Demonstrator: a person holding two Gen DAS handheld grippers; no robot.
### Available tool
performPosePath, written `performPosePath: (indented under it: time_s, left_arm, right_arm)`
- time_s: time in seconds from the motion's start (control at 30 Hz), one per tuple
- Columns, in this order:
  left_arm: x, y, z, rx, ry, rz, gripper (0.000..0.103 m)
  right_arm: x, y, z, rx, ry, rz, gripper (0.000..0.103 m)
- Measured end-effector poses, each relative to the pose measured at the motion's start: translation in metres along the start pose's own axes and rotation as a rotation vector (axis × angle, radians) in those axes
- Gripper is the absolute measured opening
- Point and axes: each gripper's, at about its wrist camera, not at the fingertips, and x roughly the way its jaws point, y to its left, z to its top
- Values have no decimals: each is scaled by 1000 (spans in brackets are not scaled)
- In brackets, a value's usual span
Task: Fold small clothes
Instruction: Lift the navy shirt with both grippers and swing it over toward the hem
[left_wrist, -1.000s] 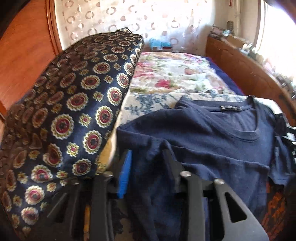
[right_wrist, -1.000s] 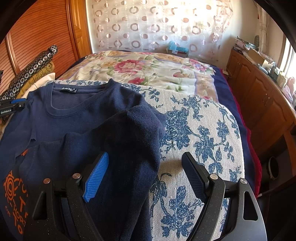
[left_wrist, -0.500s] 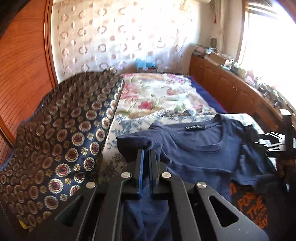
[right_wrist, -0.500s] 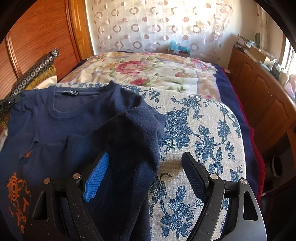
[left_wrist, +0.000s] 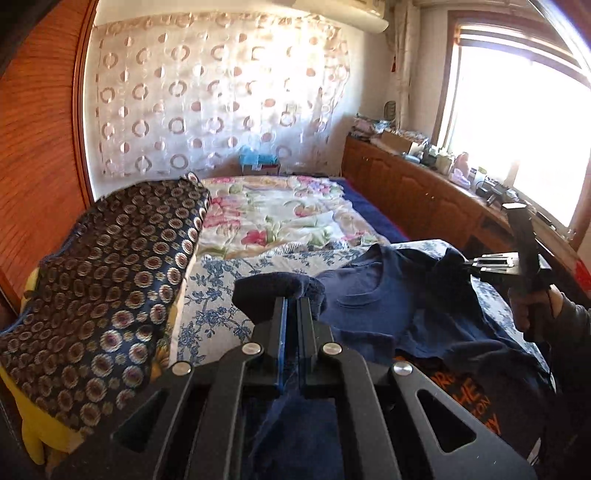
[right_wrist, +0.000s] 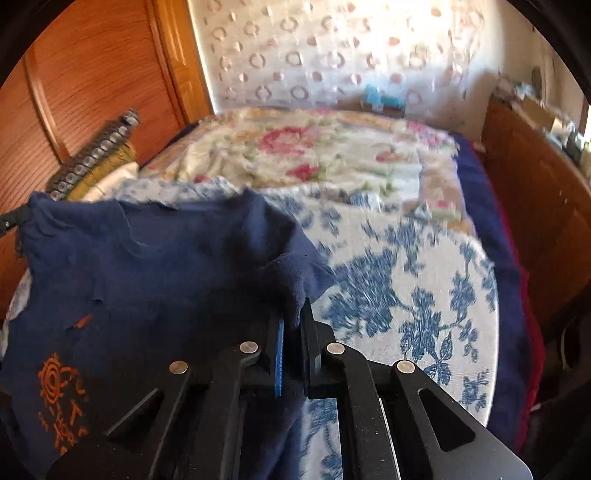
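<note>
**Left wrist view: one navy shirt, both my claws pinched on its sleeves**

Left wrist view counts one garment, a navy blue cotton T-shirt (left_wrist: 373, 306) with an orange print, lying on the blue-and-white floral woven cover (left_wrist: 218, 295) at the near end of the bed. My left gripper (left_wrist: 291, 306) sits at 6 o'clock, jaws brought together and clamped on a bunched sleeve of that shirt, which humps over the fingertips. At 3 o'clock I see my right gripper (left_wrist: 476, 263) from the side, pinching the other sleeve, with my right hand (left_wrist: 528, 306) wrapped on its handle. Elsewhere there is one dark cushion with gold and red medallions (left_wrist: 107, 280) at 9 o'clock, one pastel flowered quilt (left_wrist: 280, 218) at 12 o'clock, one white curtain with ring patterns (left_wrist: 214, 99) behind it, and one long wooden sideboard (left_wrist: 417, 195) at 2 o'clock under the window.

From the right wrist camera, my right gripper (right_wrist: 293, 317) is closed on a fold of navy cloth, the shirt (right_wrist: 147, 277) spreading from 9 to 7 o'clock. The picture is smeared with motion blur. The orange print (right_wrist: 61, 398) is cut off at the lower left edge and I cannot read it. The collar is hidden in folds here. Clutter on the sideboard is washed out by window glare, so I cannot count it. The shirt's lower hem lies under my grippers, out of sight.
</note>
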Motion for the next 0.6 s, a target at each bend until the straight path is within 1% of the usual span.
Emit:
performPosePath:
  time_s: [0.07,0.23,0.3,0.43,0.5,0.57,0.6]
  left_arm:
    - [-15,-4,-2,3,-28,1,1]
    - [-60,-3,-15,5,-89,5,1]
    - [-80,-2,-28,-1,-106,7,1]
    - [-120,4,-58,-17,-125,15,0]
    - [-140,3,-76,-28,-120,13,0]
    - [-158,-2,-90,-23,-121,25,0]
    - [-170,-3,-100,-31,-108,16,0]
  right_arm:
    - [-26,13,1,-13,-67,-13,4]
    - [-82,33,-8,-39,-164,-36,3]
    - [-108,40,-23,-35,-196,-46,3]
    - [-150,49,-59,-16,-228,-67,3]
    - [-165,52,-76,-1,-237,-71,3]
    - [-182,57,-101,24,-233,-65,3]
    - [-189,61,-114,35,-224,-67,3]
